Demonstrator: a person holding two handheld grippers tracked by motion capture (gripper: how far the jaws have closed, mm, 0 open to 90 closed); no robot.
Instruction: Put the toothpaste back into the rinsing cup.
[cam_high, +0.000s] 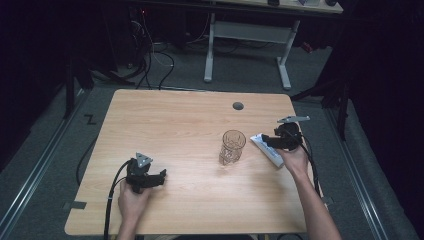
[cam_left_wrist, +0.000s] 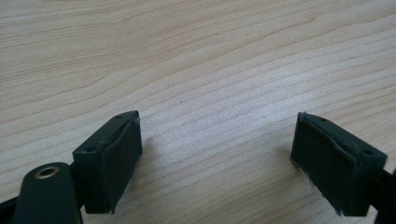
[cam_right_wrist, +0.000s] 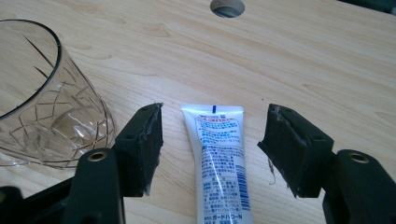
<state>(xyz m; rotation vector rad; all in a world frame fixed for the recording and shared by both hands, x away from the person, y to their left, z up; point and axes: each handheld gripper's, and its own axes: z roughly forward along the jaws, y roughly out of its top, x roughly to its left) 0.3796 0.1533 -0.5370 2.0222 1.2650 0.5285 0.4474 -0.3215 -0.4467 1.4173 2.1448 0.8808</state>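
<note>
High view: right gripper (cam_high: 266, 141) seen over white tube (cam_high: 266, 150), cut-glass tumbler (cam_high: 232, 147) just beside; left gripper (cam_high: 159, 176) held apart over wooden table (cam_high: 175, 125).
Left gripper view: jaws spread, bare wood between.
Right gripper view: jaws spread, tube between, untouched.

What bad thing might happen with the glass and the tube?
The right gripper has open jaws on either side of the white tube, not pressing it, so a grab may slip on the flat tube. The glass stands close beside one jaw, so a sideways bump might tip it.
</note>
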